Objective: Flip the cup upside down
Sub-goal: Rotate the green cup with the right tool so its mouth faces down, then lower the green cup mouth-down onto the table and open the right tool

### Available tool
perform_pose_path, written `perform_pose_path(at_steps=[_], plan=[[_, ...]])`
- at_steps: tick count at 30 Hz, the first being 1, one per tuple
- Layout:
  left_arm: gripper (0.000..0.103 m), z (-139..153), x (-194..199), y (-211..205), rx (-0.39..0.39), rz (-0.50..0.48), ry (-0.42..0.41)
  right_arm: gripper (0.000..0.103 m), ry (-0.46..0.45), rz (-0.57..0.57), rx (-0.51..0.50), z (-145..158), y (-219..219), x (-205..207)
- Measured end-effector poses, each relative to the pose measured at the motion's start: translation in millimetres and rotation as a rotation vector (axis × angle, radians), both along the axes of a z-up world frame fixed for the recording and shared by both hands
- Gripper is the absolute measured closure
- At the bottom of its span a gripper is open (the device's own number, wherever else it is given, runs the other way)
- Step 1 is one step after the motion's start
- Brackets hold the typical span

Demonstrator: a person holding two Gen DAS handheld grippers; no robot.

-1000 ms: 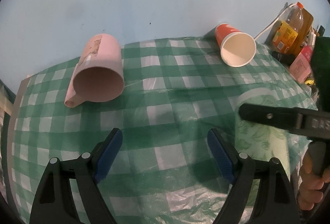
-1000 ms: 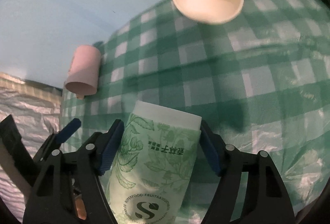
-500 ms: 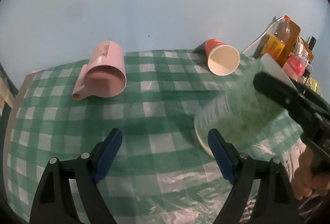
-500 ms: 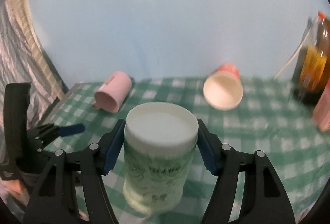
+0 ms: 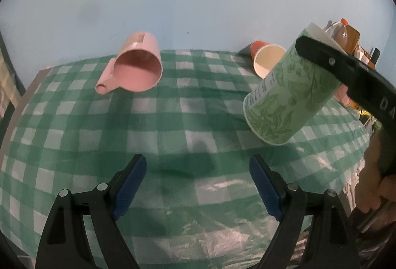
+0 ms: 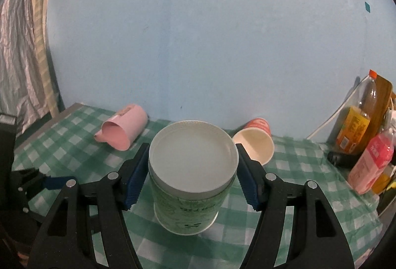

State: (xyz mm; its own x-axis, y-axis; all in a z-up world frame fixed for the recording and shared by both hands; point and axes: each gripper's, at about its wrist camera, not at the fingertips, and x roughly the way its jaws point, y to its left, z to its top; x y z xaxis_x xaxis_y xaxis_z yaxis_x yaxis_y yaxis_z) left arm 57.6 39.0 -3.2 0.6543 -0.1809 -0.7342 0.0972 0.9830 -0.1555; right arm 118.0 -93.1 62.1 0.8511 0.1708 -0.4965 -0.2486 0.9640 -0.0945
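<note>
Only the left view shows the green cup [image 5: 284, 100] tilted, rim [image 5: 262, 128] off the tablecloth [image 5: 173, 120].

Both grippers show black plastic frames with silver screws and ribbed blue pads [image 5: 128, 184] on the fingers, white lettering marks the right gripper [image 6: 193, 175] body, bare skin on the right hand [image 5: 376, 184].
</note>
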Motion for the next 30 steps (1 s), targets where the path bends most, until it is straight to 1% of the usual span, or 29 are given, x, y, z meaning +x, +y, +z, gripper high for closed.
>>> perform_pose_path(at_steps=[6,10,12,15,17,18,19,21,26,30], plan=[[0.016,-14,4,-3,0.005,0.0,0.032,0.036,0.041,0.006,-0.001,-12,4,3],[0.016,-19,6,-5,0.007,0.0,0.047,0.036,0.076,0.013,0.003,-18,5,7],[0.016,-18,5,-6,0.005,-0.004,0.043,0.036,0.094,0.014,0.003,-21,5,10],[0.016,-16,3,-4,0.007,0.008,0.029,0.036,0.094,0.016,0.0,-21,6,10],[0.016,-14,2,-3,0.003,0.015,0.018,0.026,0.1,0.019,0.007,-21,6,10],[0.016,-14,1,-3,-0.002,0.018,0.012,0.019,0.089,0.018,0.014,-20,5,9],[0.016,-12,-1,-3,-0.003,0.021,0.006,0.016,0.07,0.012,0.015,-18,4,6],[0.014,-10,-4,-4,-0.002,0.024,-0.009,0.016,0.044,0.003,0.011,-15,4,3],[0.014,-3,-14,-6,0.006,0.031,-0.057,0.015,-0.001,0.0,0.026,-5,-3,-9],[0.01,4,-23,-9,0.011,0.034,-0.098,0.015,-0.031,-0.004,0.028,3,-7,-21]])
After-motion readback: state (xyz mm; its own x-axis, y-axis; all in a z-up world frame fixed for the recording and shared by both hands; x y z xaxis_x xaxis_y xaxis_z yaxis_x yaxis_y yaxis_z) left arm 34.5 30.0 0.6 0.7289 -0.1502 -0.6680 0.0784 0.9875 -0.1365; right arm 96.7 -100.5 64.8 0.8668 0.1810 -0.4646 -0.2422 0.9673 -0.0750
